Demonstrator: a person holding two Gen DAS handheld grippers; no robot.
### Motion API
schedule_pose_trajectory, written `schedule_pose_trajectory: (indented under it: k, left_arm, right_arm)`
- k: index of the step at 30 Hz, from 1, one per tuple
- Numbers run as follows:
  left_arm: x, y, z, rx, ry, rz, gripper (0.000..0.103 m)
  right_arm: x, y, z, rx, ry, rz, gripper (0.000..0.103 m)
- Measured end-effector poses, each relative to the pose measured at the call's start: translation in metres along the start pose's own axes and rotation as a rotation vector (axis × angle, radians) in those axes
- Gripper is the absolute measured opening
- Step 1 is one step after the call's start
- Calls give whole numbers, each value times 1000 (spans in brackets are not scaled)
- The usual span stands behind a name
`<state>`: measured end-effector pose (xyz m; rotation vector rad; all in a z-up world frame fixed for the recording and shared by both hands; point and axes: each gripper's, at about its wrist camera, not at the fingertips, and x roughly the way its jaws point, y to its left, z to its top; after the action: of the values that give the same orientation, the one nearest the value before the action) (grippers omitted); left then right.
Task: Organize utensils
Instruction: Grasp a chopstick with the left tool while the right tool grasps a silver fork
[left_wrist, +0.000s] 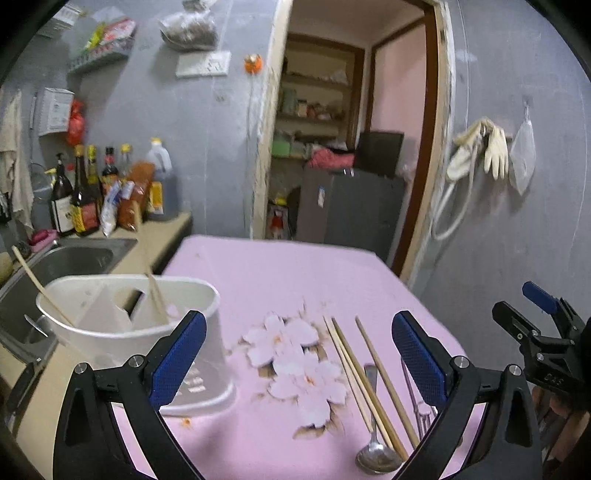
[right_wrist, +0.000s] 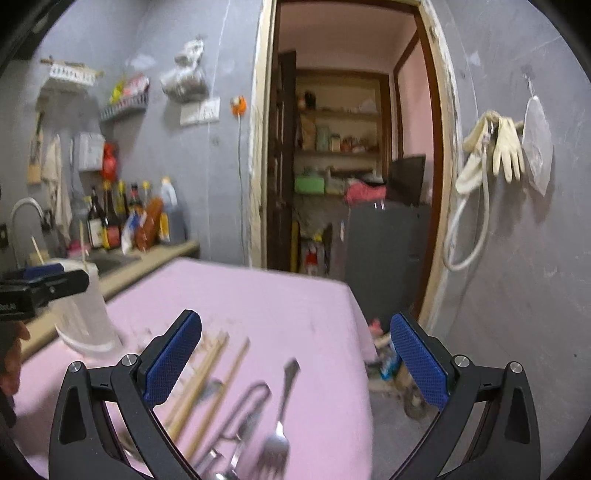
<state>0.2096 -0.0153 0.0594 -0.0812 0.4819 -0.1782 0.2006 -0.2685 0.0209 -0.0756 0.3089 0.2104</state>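
The pink flowered counter (left_wrist: 258, 280) carries a white utensil holder (left_wrist: 147, 332) at nine o'clock, two chopsticks standing inside; its printed label is too blurred to read. Loose chopsticks (left_wrist: 369, 373), a spoon (left_wrist: 376, 454) and a fork (right_wrist: 277, 439) lie at five o'clock. The left claw (left_wrist: 299, 354) and right claw (right_wrist: 295, 358) are both spread wide, pinching nothing.

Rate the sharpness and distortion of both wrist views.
Left wrist view: fairly sharp on the chopsticks and spoon, softer toward the white holder; fisheye bends the doorway. Right wrist view: motion blur smears the fork and the chopsticks; the right tongs stay crisp.
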Motion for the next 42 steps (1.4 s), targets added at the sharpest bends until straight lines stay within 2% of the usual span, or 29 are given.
schedule_pose_trajectory:
  k: [3, 6, 11, 15, 20, 24, 26, 29, 33, 37, 42]
  left_arm:
    - [19, -7, -10, -1, 75, 7, 99]
    - [37, -13, -20, 2, 164, 6, 99]
    - [65, -21, -34, 35, 294, -18, 98]
    - [83, -22, -39, 31, 351, -45, 93]
    - [109, -28, -46, 63, 450, -70, 62]
    - [128, -32, -51, 68, 517, -104, 44]
    - [136, -33, -53, 70, 540, -112, 32]
    - [147, -36, -51, 83, 558, -122, 22]
    - [164, -35, -46, 77, 594, -139, 14]
    - [178, -33, -39, 71, 621, -150, 14]
    - [189, -31, -30, 40, 655, -158, 14]
  right_arm:
    - [10, -3, -10, -23, 80, -33, 102]
    - [24, -5, -21, -40, 159, -44, 96]
    - [44, -7, -37, -46, 278, 0, 69]
    - [59, -6, -45, -71, 373, 29, 56]
    - [73, -5, -53, -87, 442, 55, 41]
    - [80, -8, -54, -72, 482, 95, 34]
    - [84, -8, -55, -63, 499, 115, 29]
    - [89, -6, -53, -79, 514, 125, 25]
    - [101, -6, -50, -73, 546, 152, 18]
    - [118, -11, -47, -23, 585, 175, 17]
    - [139, -10, -41, -30, 641, 173, 17]
